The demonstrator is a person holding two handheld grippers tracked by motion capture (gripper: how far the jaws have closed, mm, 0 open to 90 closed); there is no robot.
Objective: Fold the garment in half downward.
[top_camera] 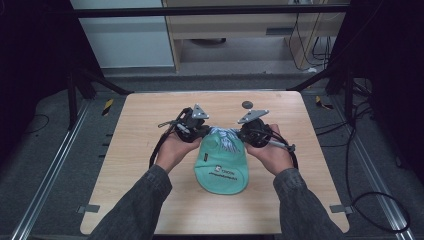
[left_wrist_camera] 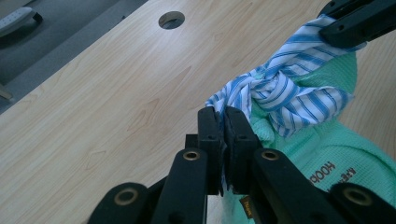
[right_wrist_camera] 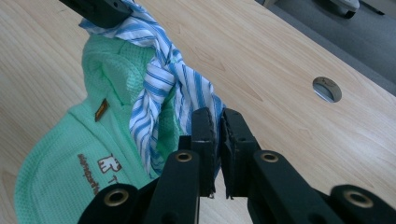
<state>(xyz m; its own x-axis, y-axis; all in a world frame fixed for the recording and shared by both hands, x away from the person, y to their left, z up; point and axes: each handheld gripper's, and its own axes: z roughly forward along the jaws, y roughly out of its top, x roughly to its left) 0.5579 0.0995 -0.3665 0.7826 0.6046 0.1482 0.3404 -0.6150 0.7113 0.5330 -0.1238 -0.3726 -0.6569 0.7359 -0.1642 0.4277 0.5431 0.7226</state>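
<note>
A: What are the two claws holding right now?

B: Each is clamped on an end of the blue-and-white striped cloth strip (left_wrist_camera: 285, 88), which runs out of the top of the mint-green waffle-knit fabric bag (top_camera: 221, 167). The left claw (left_wrist_camera: 223, 122) has its jaws pressed together on the strip's near corner. The right claw (right_wrist_camera: 217, 122) pinches the other end in the same way, jaws nearly closed with cloth between them.

A: And where does the bag sit?

B: Flat on the pale wooden surface (top_camera: 150, 125), around the middle, between the person's two hands, with its printed logo facing up. The striped strip is bunched and twisted at the bag's far, gathered end. A round hole (top_camera: 247, 104) in the surface lies just beyond it.

A: So which step is this?

B: I judge it to be the tying of the strip at the bag's mouth. There is a twist at the centre, possibly a first crossing, though I cannot tell whether it is a finished knot.

A: What does the next move need?

B: Probably pulling the two ends apart evenly, keeping both grips firm so the thin cloth does not slip out.
</note>
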